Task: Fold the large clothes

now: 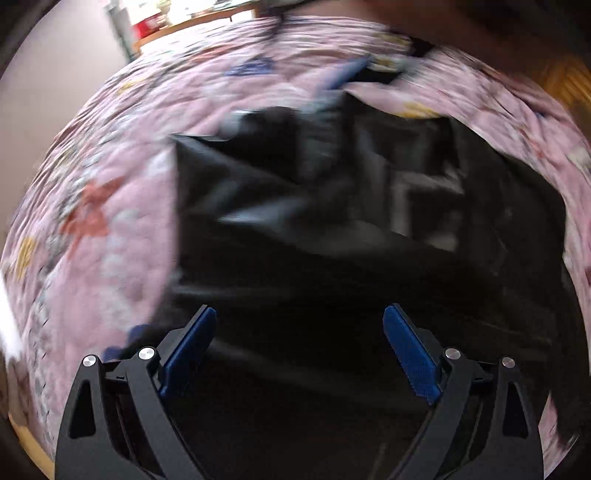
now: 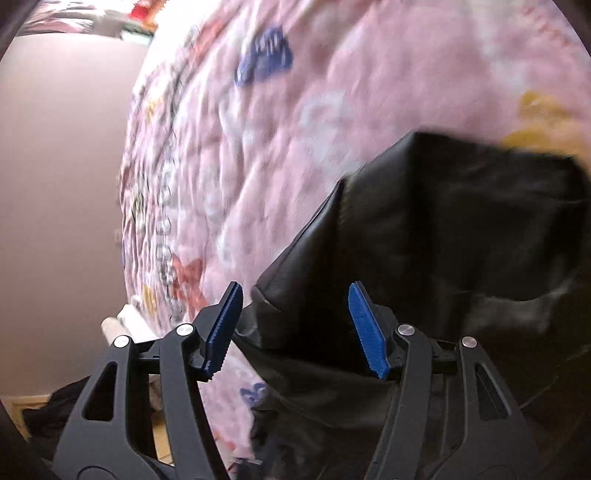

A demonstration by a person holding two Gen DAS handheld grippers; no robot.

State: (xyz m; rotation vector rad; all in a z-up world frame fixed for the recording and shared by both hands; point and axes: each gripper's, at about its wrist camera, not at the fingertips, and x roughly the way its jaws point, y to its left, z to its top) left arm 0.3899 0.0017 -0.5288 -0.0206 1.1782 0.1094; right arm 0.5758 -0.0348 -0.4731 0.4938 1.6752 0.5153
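A large black garment (image 1: 332,229) lies spread on a pink patterned bedspread (image 1: 122,155). It looks partly folded, with creases and a lighter panel near its middle. My left gripper (image 1: 300,314) is open above the garment's near part, with nothing between its blue pads. In the right wrist view the garment (image 2: 443,229) fills the lower right, its edge running diagonally across the bedspread (image 2: 258,129). My right gripper (image 2: 295,291) is open, its jaws straddling the garment's near corner without closing on it. Both views are motion-blurred.
A plain pinkish wall (image 2: 55,166) stands left of the bed. A wooden table (image 1: 192,22) with red and white items is at the far side. Dark clothing (image 2: 48,410) lies on the floor by the bed's corner.
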